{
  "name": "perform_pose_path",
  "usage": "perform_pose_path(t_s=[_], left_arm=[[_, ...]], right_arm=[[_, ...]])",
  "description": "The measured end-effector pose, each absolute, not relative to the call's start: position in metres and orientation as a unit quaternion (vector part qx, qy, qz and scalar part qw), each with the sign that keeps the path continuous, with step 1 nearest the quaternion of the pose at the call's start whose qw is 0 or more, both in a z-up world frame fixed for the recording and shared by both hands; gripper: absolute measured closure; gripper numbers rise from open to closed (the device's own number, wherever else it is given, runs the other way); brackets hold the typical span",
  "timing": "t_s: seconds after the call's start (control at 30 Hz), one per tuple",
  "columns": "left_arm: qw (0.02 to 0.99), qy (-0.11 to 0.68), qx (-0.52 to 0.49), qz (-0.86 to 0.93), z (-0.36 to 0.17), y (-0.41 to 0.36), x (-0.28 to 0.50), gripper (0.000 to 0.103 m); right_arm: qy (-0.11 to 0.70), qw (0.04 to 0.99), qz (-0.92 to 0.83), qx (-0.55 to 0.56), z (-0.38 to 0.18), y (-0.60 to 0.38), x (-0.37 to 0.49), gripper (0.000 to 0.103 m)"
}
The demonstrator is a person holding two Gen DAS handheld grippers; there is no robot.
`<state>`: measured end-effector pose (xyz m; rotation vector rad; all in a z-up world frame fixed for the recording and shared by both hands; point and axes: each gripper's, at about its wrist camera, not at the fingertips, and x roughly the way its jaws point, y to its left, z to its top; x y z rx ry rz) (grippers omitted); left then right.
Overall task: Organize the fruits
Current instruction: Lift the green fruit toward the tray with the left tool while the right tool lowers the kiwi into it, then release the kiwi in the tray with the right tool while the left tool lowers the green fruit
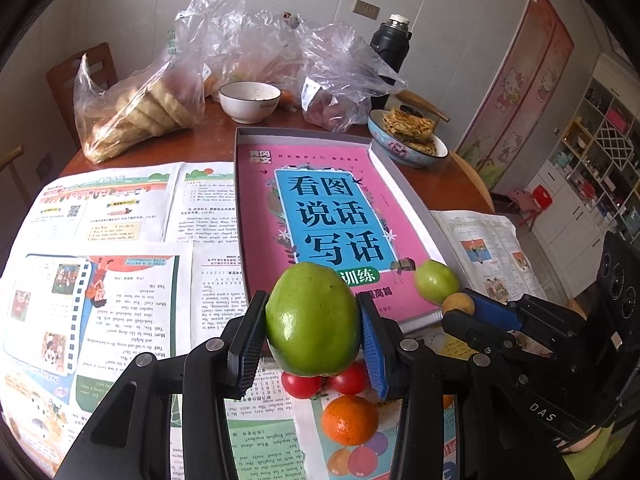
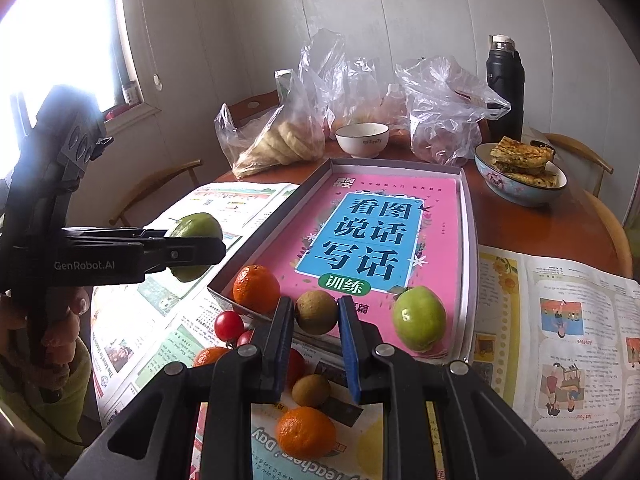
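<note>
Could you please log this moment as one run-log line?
left tool: shut on green fruit | right tool: shut on brown fruit | tray: one green fruit

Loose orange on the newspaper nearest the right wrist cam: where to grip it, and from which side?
Grip the orange across its widest middle, coming from above. It is round and sits alone on the newspaper, with a small brown fruit close behind it. Set the fingers left and right, where its flanks look clear. Both grippers are occupied now.
</note>
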<state>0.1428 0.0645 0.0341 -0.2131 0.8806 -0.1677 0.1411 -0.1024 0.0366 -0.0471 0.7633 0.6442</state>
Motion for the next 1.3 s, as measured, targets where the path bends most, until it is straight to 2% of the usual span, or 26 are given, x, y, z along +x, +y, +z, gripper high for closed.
perform_pose_path(t_s=[0.63,1.3], left_arm=[[0.880,0.456,-0.103,-0.079,0.005,0.057,0.210,0.058],[0.870,0.478,-0.095,-0.078,-0.017,0.051,0.226,0.058]], right_arm=[[0.392,0.871,0.297,-0.018,0.013,-0.097,0.172,0.080],[0.411,0.863,0.291,-0.024,-0.003,-0.088,0.183,0.080]])
